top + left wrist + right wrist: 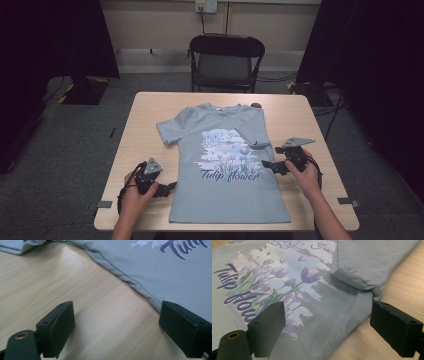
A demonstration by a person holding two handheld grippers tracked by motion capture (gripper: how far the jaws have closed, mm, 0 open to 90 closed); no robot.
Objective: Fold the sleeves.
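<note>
The left gripper is resting on the table at about eight o'clock, its jaws standing wide with bare wood between them and the hem edge of the T-shirt lying just beside one jaw. The grey T-shirt is lying flat, print up, at the middle of the table, its right sleeve folded in over the chest. At four o'clock the right gripper is hovering over the shirt's side edge, jaws wide, gripping nothing. A folding chair is standing beyond the table at twelve o'clock.
</note>
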